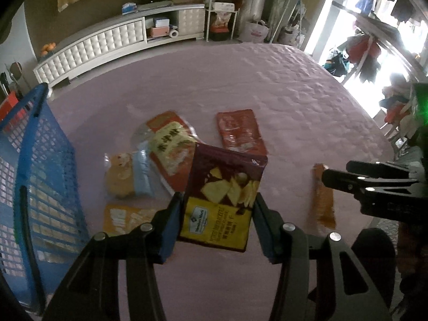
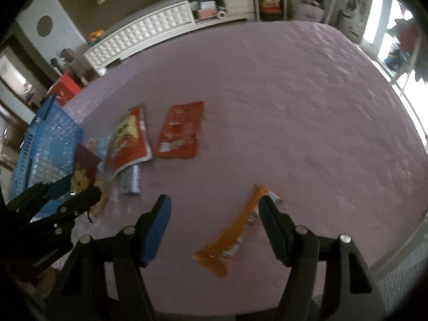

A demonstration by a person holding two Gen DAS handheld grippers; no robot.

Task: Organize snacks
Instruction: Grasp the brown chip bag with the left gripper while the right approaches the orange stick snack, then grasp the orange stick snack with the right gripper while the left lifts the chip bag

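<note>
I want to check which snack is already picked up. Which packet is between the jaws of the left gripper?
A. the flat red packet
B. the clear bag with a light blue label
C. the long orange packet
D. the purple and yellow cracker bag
D: in the left wrist view, the purple and yellow cracker bag sits clamped between the jaws of the left gripper.

A pink bedspread (image 1: 281,85) lies under the jaws; beyond them stand a white cabinet (image 1: 107,40) and rack (image 1: 222,8).
</note>
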